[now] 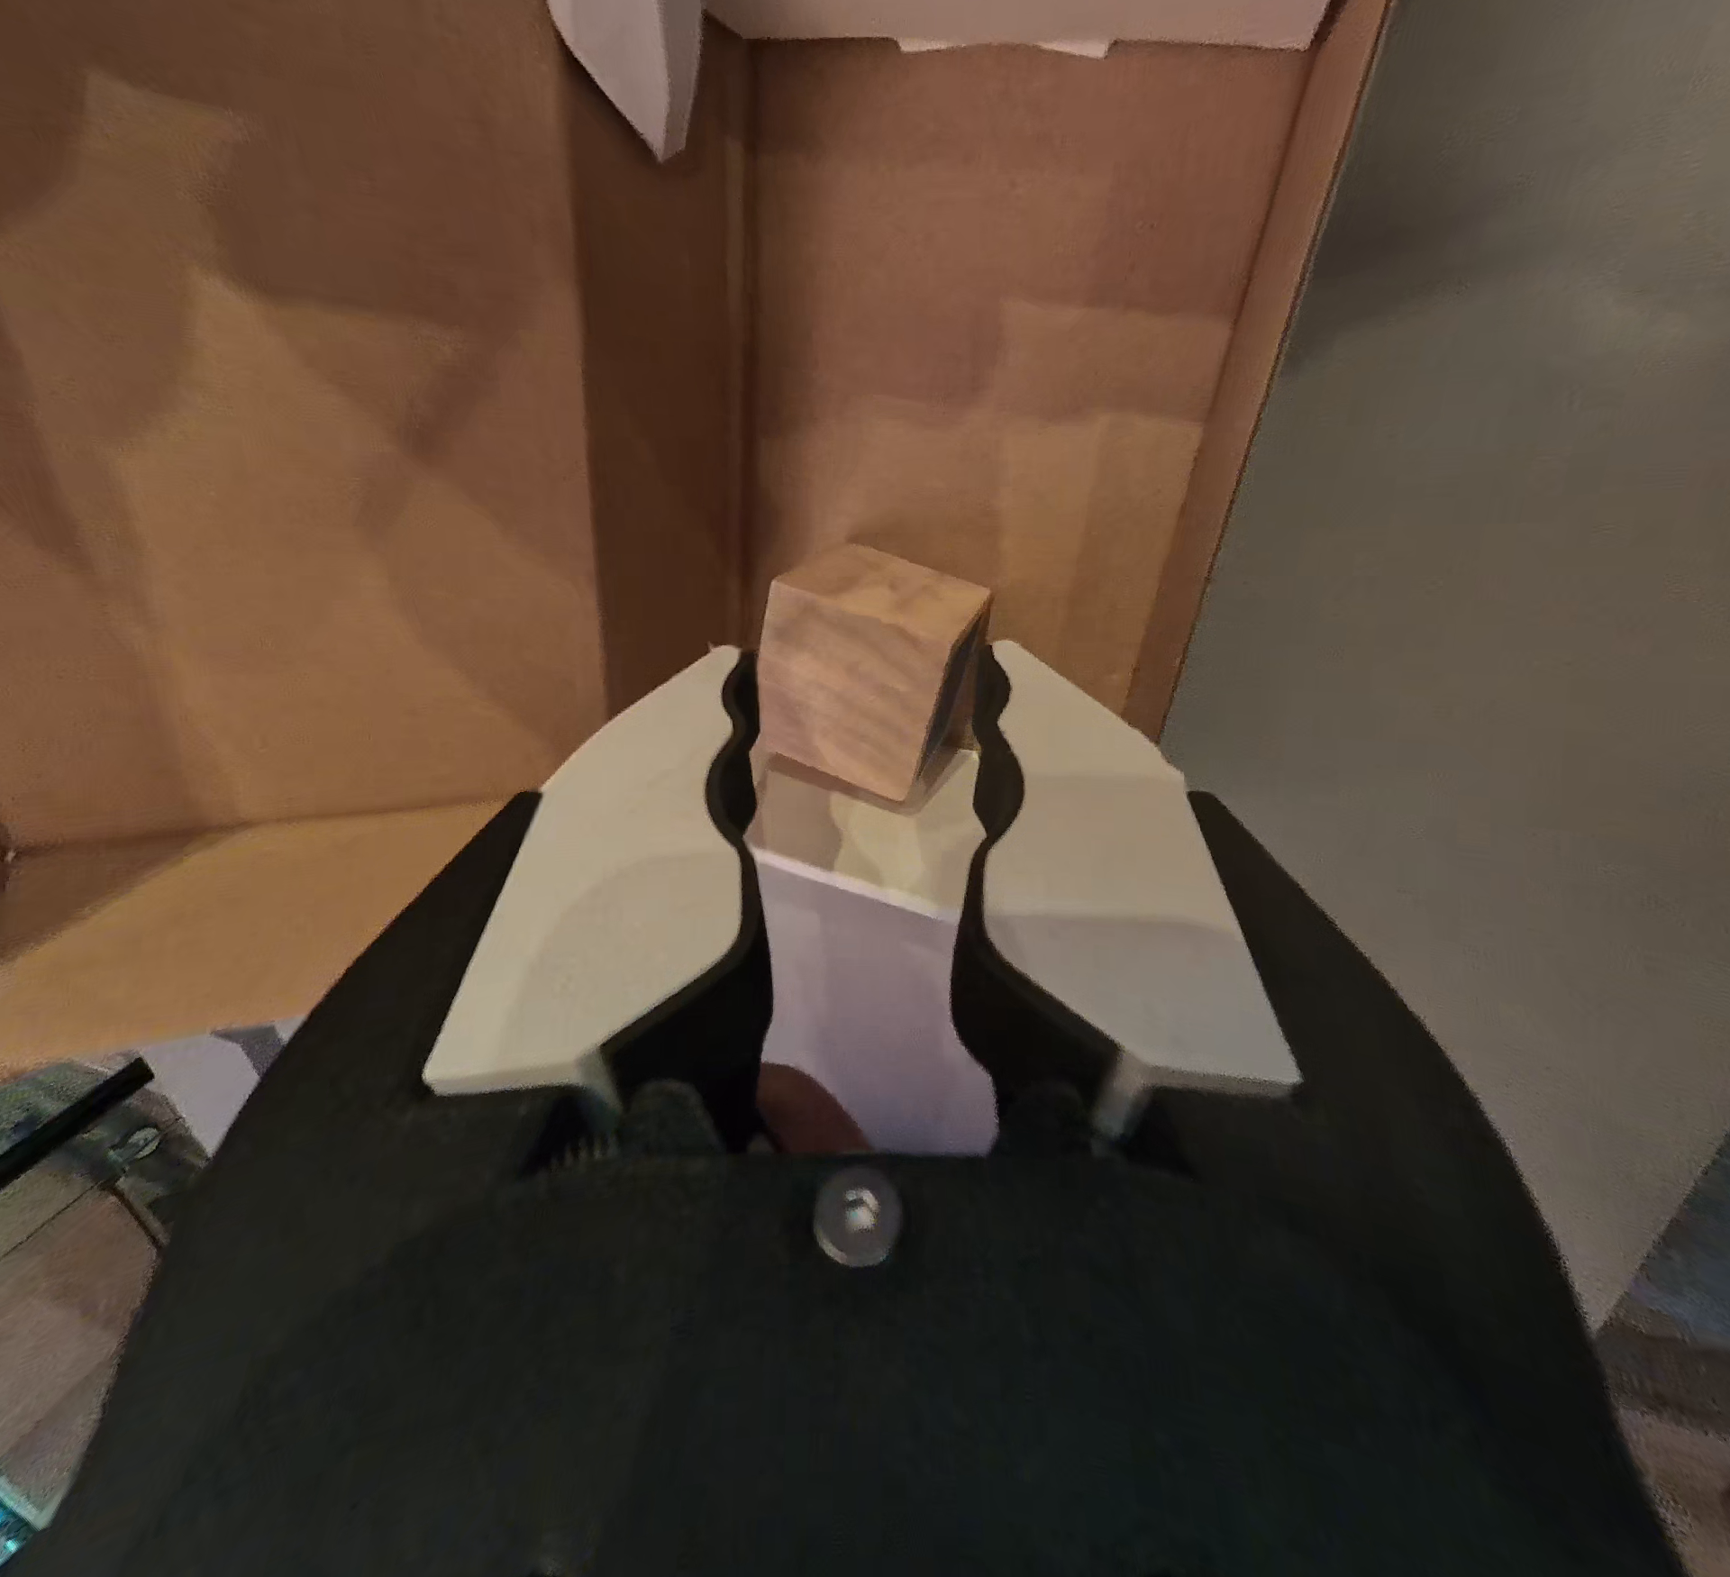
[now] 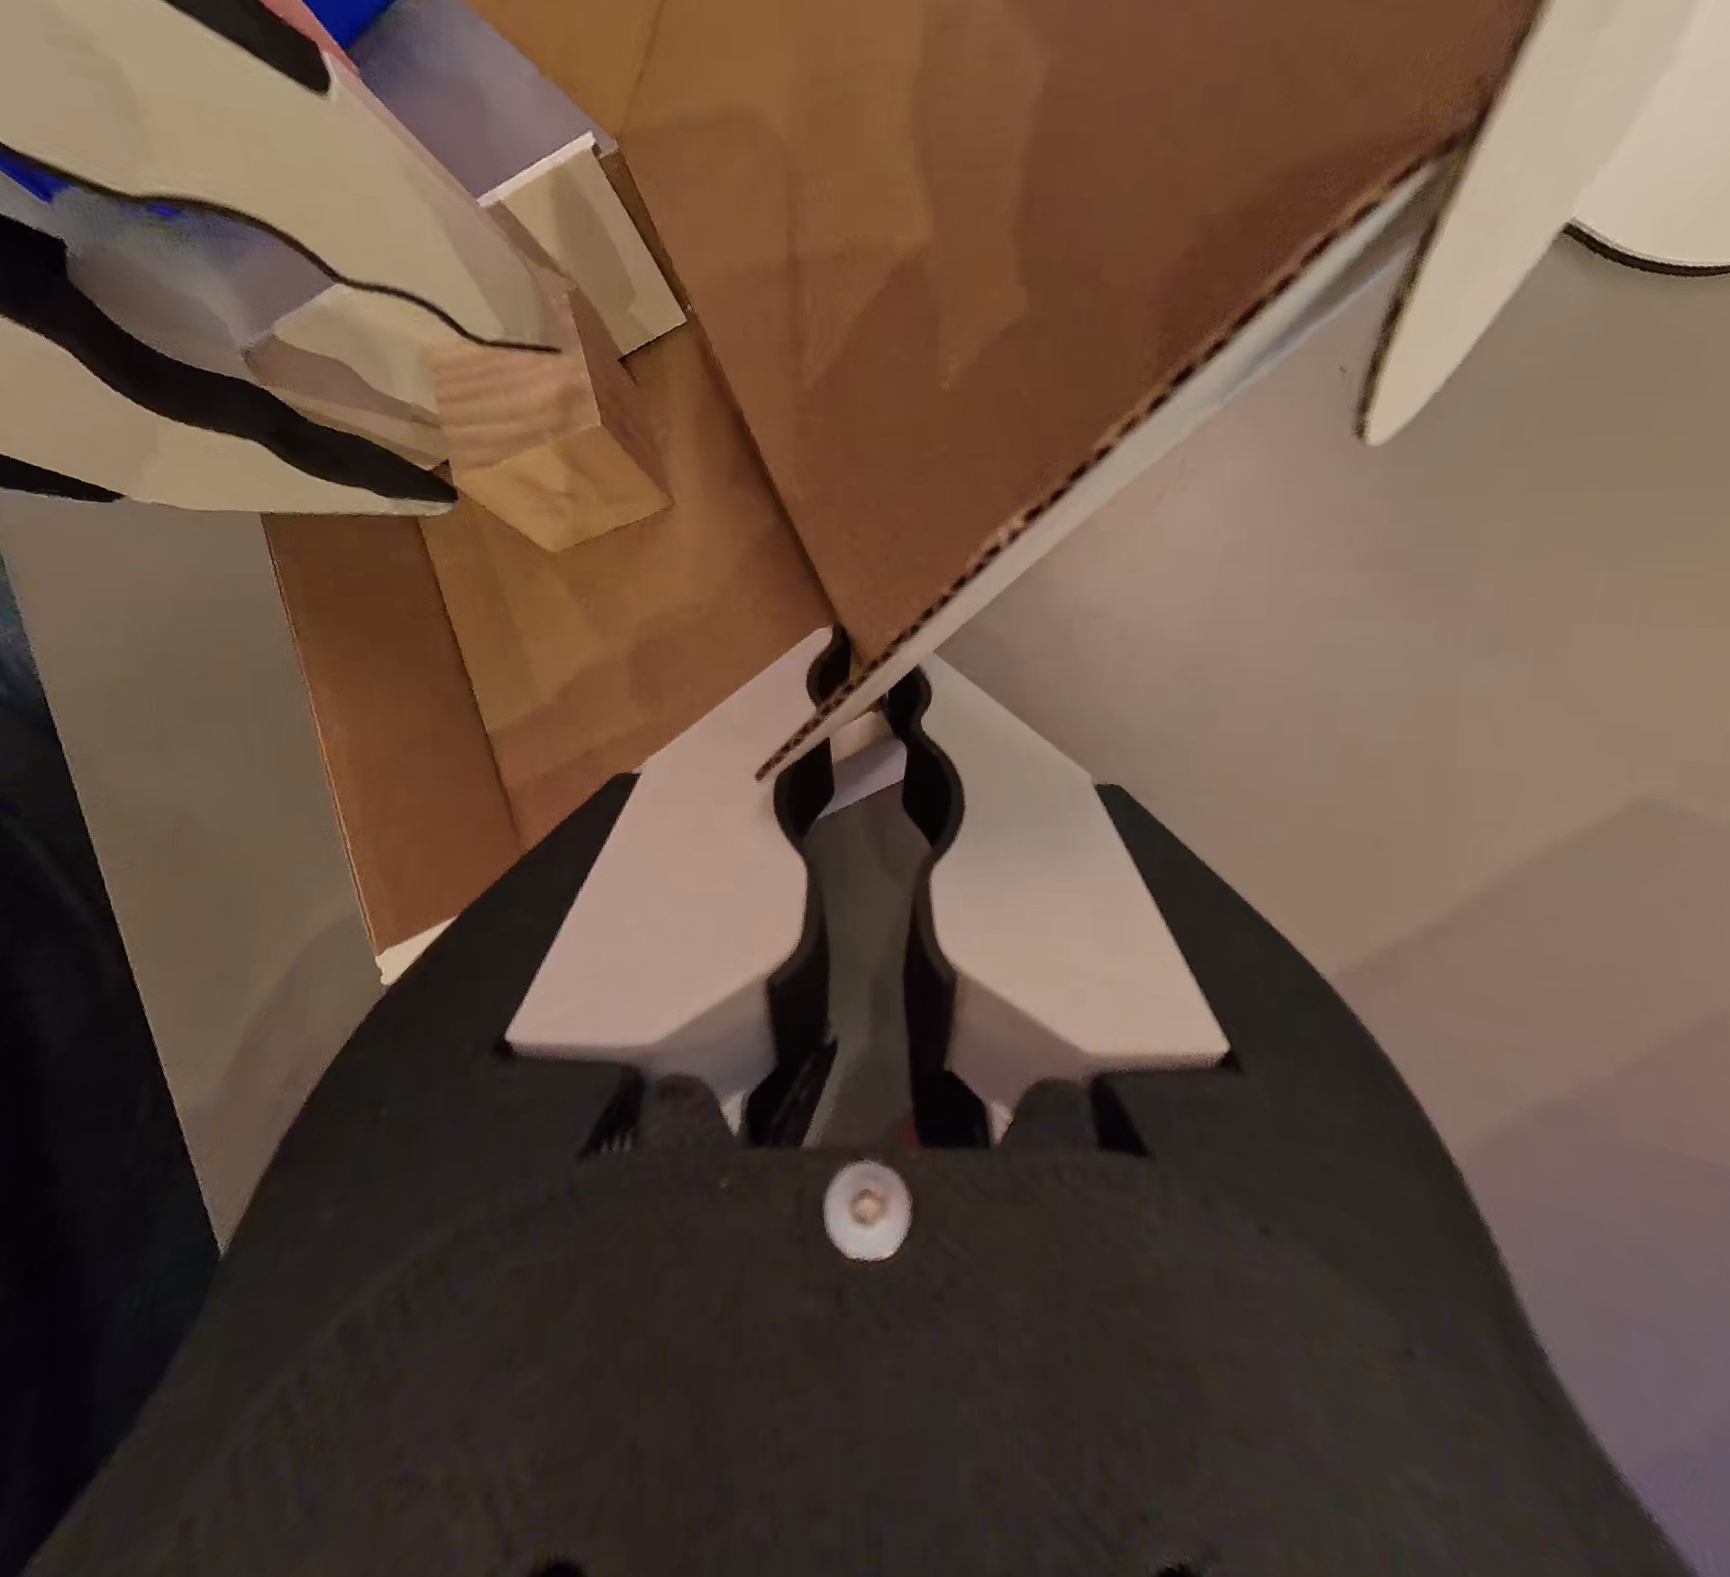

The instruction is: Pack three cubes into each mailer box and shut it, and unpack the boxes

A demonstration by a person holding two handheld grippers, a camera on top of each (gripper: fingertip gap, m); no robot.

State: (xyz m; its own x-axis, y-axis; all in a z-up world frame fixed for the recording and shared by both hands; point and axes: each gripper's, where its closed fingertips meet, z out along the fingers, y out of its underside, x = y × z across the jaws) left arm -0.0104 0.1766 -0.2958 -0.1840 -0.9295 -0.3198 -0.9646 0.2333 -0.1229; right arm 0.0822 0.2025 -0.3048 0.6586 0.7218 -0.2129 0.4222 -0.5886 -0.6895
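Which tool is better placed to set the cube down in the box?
Left. The left tool grips the cube over the box, while the right tool pinches the lid.

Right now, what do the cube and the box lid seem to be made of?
The cube looks like unpainted matte wood: grain lines show on its faces. The box lid, pinched by the right tool, looks like corrugated cardboard, brown inside and white outside: fluting shows along its cut edge.

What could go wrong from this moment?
1. The left gripper pinches the light wooden cube only at its fingertips, with the cube skewed, so it might twist free.
2. The right gripper holds just a corner of the brown cardboard lid; if that slips, the lid may fall onto the cube.
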